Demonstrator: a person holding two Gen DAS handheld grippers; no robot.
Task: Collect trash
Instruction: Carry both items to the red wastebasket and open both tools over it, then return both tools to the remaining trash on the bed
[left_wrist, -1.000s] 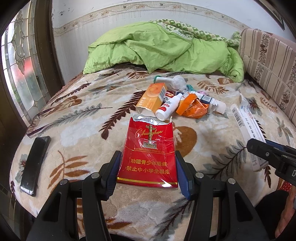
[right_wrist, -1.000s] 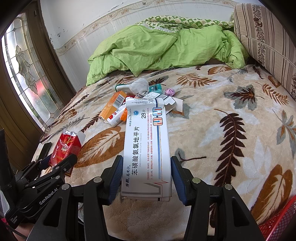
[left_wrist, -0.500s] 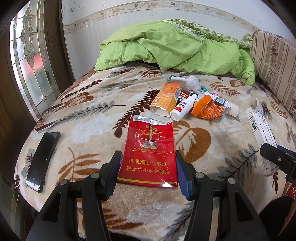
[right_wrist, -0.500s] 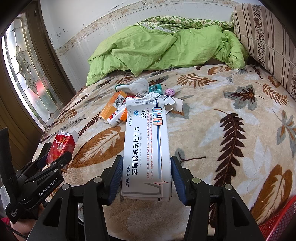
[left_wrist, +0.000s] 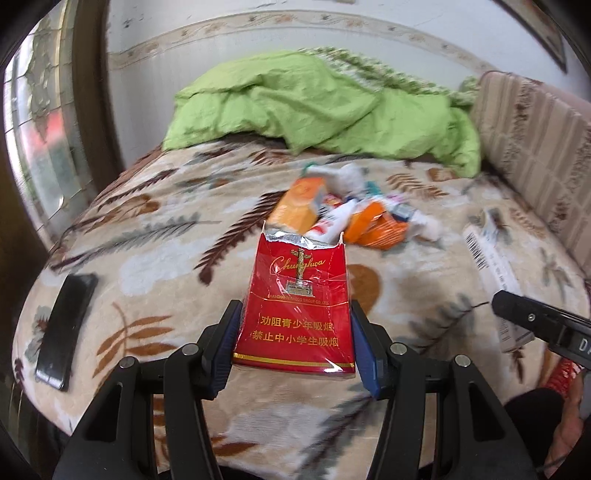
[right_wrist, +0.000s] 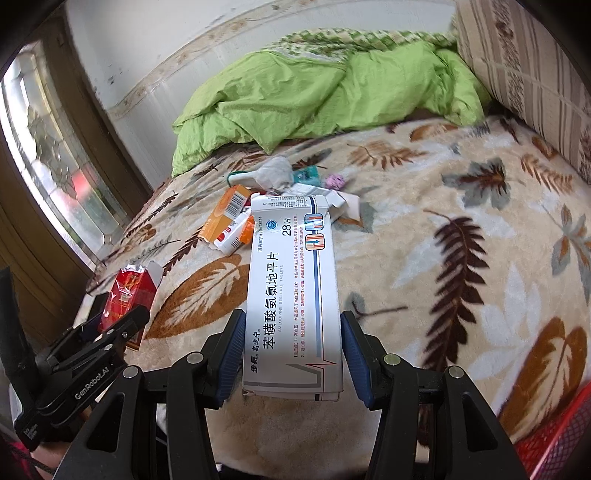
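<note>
Between each hand-held gripper's closed pads, red cigarette pack (left_wrist: 295, 310) and white tablet box (right_wrist: 293, 295), lengthwise, pointing forward.

Soft daylight from the window (left_wrist: 44, 147) at left — left wrist view motion-blurred, fisheye edges bent and vignetted

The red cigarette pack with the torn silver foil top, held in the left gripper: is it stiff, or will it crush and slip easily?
The red cigarette pack is probably soft and light: its front is creased and its top torn open. The left gripper could easily crush it. Its glossy film wrap may be slippery, though the ribbed blue pads should help.
</note>
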